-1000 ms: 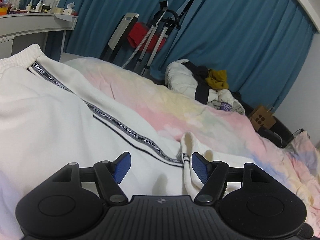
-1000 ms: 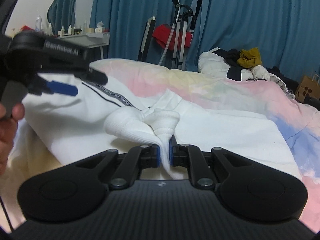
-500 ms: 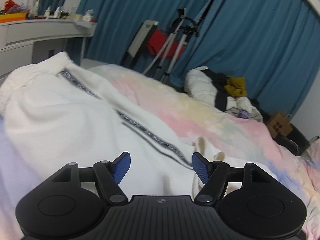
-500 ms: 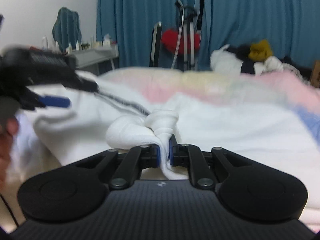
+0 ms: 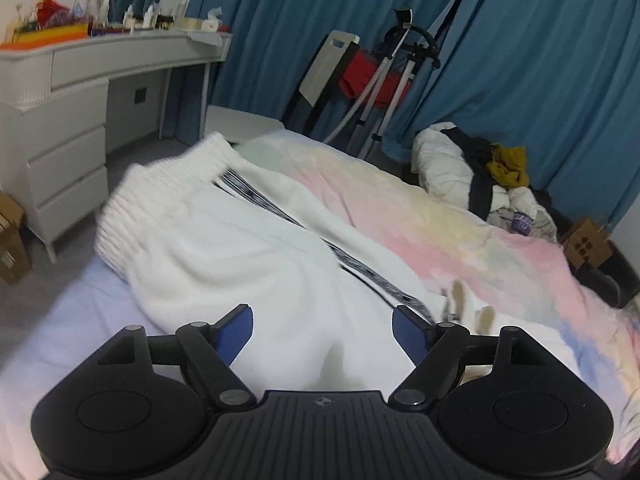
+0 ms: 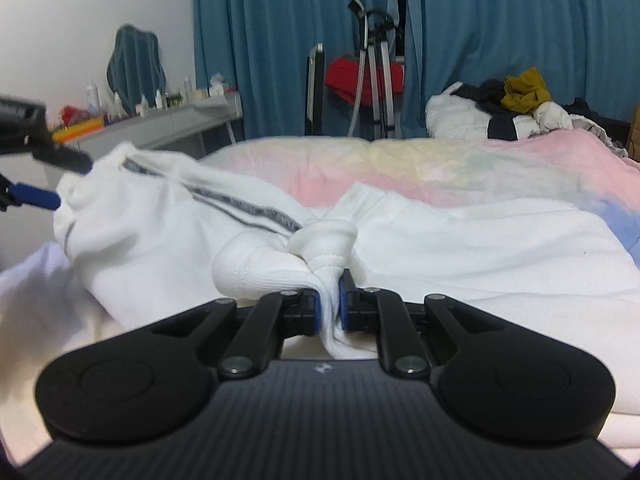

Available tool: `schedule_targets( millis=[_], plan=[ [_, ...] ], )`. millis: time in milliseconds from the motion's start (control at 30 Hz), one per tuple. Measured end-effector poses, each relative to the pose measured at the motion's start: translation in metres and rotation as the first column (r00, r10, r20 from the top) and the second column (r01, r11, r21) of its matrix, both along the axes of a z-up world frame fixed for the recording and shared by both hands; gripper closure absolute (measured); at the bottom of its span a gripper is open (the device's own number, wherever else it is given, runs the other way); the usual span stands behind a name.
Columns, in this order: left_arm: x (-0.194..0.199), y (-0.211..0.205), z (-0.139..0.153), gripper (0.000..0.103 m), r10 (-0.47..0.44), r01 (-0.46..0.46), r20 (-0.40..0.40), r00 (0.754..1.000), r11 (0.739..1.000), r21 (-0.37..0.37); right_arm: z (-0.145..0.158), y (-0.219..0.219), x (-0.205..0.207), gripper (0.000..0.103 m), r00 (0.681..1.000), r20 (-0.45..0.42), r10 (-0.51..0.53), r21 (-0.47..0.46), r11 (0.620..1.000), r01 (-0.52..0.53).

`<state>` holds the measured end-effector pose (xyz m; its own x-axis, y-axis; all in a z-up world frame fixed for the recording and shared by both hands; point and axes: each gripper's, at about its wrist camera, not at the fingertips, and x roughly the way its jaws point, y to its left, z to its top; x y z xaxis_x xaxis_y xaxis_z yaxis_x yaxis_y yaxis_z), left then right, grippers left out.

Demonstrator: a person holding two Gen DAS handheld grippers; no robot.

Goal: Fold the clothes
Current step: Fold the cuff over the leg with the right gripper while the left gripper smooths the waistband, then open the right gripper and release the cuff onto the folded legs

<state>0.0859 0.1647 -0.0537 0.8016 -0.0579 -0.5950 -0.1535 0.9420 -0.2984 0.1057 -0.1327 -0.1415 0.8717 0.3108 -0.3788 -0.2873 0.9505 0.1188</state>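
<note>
Right gripper [image 6: 330,308]: jaws nearly closed, pinching a bunched ribbed cuff [image 6: 320,248] of the white trousers [image 6: 168,240]; fabric runs down between the blue pads. Cuff is twisted into a knot-like roll just ahead of the gripper.

Left gripper [image 5: 322,330]: jaws wide apart, nothing between them, hovering over the trousers [image 5: 224,248]. In the right wrist view it shows at the far left edge [image 6: 36,178], pads close to the trousers' waist end; contact can't be confirmed.

Trousers lie on the bed [image 5: 460,236], on a pastel pink/yellow/blue cover. Ribbed waistband [image 5: 160,184] is at the trousers' far left end, black-and-white lettered side stripe [image 5: 320,240] runs diagonally from it toward the cuff. Image there is motion-blurred.

Beyond the trousers: pile of clothes [image 5: 480,176] at the bed's far end, white dresser worktop [image 5: 100,52] with bottles to the left, blue curtains [image 6: 500,32] behind, garment steamer stand [image 6: 372,68] in front of them.
</note>
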Motion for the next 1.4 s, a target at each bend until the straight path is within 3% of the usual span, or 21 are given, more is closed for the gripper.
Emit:
schedule_targets(
  millis=[133, 200, 267, 600, 767, 867, 1067, 1133, 1233, 1300, 1400],
  plan=[
    [-0.008, 0.017, -0.012, 0.024, 0.034, -0.034, 0.016, 0.999, 0.999, -0.022, 0.006, 0.000, -0.001, 0.089, 1.000, 0.024, 0.017, 0.015, 1.000, -0.017],
    [-0.005, 0.024, -0.020, 0.024, 0.059, -0.060, -0.029, 0.998, 0.997, -0.047, -0.002, 0.001, 0.004, 0.090, 0.999, -0.016, 0.027, 0.005, 1.000, -0.027],
    [-0.007, 0.033, -0.021, 0.024, 0.083, -0.085, -0.024, 0.996, 0.993, -0.086, -0.011, 0.004, 0.007, 0.090, 0.998, -0.048, 0.038, -0.014, 0.999, -0.039],
    [-0.013, 0.053, -0.024, 0.023, 0.143, -0.146, -0.027, 0.989, 0.967, -0.208, 0.000, 0.004, -0.003, 0.087, 1.000, 0.009, -0.001, -0.018, 1.000, 0.002],
    [-0.015, 0.055, -0.025, 0.022, 0.154, -0.157, -0.030, 0.988, 0.962, -0.224, 0.008, 0.000, -0.006, 0.081, 1.000, 0.002, -0.018, 0.012, 1.000, 0.018],
    [-0.015, 0.056, -0.026, 0.022, 0.158, -0.161, -0.032, 0.987, 0.960, -0.231, 0.010, 0.002, -0.008, 0.072, 1.000, -0.012, -0.004, 0.021, 1.000, 0.005],
    [-0.015, 0.054, -0.028, 0.021, 0.151, -0.155, -0.037, 0.988, 0.960, -0.234, 0.011, 0.009, -0.014, 0.035, 0.998, -0.018, 0.066, 0.038, 0.997, -0.066],
    [-0.015, 0.055, -0.028, 0.021, 0.150, -0.155, -0.039, 0.988, 0.959, -0.239, 0.016, 0.010, -0.018, 0.031, 0.996, -0.007, 0.091, 0.068, 0.994, -0.090],
    [-0.015, 0.056, -0.029, 0.021, 0.150, -0.155, -0.042, 0.988, 0.956, -0.250, 0.029, 0.005, -0.028, 0.034, 0.994, 0.052, 0.092, 0.094, 0.991, -0.096],
    [-0.016, 0.056, -0.030, 0.021, 0.151, -0.157, -0.044, 0.988, 0.953, -0.259, 0.038, -0.001, -0.033, 0.034, 0.993, 0.106, 0.049, 0.102, 0.993, -0.059],
    [-0.016, 0.057, -0.031, 0.020, 0.153, -0.160, -0.047, 0.987, 0.950, -0.269, 0.040, -0.015, -0.029, 0.034, 0.993, 0.112, -0.042, 0.117, 0.993, 0.029]
  ],
)
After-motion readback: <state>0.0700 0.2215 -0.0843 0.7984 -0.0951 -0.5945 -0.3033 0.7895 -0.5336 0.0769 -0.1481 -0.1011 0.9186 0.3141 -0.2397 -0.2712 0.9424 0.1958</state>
